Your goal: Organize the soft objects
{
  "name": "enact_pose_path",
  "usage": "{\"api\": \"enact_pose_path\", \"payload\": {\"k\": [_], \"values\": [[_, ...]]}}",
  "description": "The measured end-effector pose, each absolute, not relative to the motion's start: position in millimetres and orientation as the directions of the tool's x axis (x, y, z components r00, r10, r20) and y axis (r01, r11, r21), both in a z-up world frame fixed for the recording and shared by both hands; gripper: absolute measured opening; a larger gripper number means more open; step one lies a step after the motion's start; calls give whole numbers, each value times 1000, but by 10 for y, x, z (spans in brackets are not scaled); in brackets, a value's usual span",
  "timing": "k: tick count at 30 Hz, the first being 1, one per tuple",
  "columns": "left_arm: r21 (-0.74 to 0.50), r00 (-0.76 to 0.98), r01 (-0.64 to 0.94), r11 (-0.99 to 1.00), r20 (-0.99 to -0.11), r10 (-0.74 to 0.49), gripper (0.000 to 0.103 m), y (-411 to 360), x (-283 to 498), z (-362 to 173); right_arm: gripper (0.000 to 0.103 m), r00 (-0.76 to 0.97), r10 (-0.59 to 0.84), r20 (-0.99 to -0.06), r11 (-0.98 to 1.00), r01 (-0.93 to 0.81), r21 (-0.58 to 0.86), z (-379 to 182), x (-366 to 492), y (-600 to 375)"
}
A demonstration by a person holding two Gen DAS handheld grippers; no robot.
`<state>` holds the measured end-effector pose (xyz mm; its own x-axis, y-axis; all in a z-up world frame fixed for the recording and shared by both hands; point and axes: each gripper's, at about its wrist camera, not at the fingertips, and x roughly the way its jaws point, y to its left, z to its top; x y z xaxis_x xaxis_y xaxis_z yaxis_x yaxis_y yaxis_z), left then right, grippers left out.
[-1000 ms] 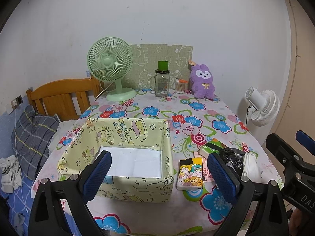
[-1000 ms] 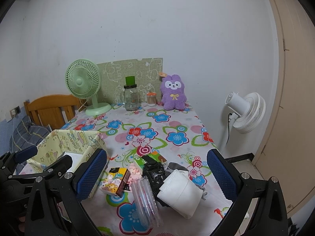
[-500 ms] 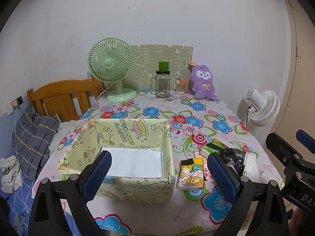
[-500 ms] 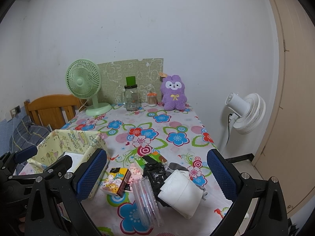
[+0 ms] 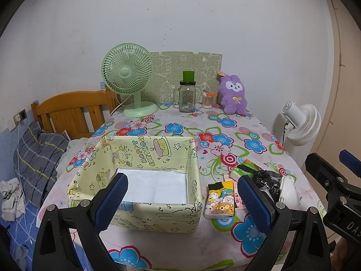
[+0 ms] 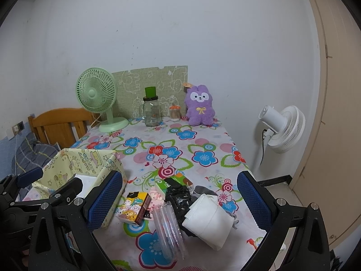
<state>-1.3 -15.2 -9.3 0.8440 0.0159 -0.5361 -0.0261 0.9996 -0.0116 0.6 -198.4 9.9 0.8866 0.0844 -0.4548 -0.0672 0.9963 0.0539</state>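
A yellow cartoon-print fabric box [image 5: 144, 155] with a white bottom stands open on the flowered table; it also shows in the right wrist view [image 6: 85, 158]. To its right lies a pile: a cartoon tissue pack [image 5: 220, 203] [image 6: 134, 206], a green pack [image 5: 243, 170], a black crumpled bag [image 6: 178, 197], a folded white cloth [image 6: 208, 218] and a clear pen case [image 6: 169, 230]. My left gripper [image 5: 182, 199] is open and empty, held above the box's near side. My right gripper [image 6: 179, 199] is open and empty above the pile.
At the table's back stand a green desk fan [image 5: 129, 79], a glass jar with green lid [image 5: 187, 94], a cotton-swab jar [image 5: 207, 99] and a purple plush bunny [image 5: 233, 94]. A white floor fan [image 6: 282, 128] is right of the table, a wooden headboard [image 5: 72, 110] left.
Both grippers have barely moved; the left view has drifted very slightly. Nothing was taken hold of or let go.
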Motion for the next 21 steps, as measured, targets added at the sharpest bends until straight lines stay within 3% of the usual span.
{"api": "enact_pose_path", "payload": {"k": [21], "values": [[-3,838,-1,1000,-545,0,94,-345,-21,-216,98,886,72,-458,997,-55,51,65,15,-2049]]}}
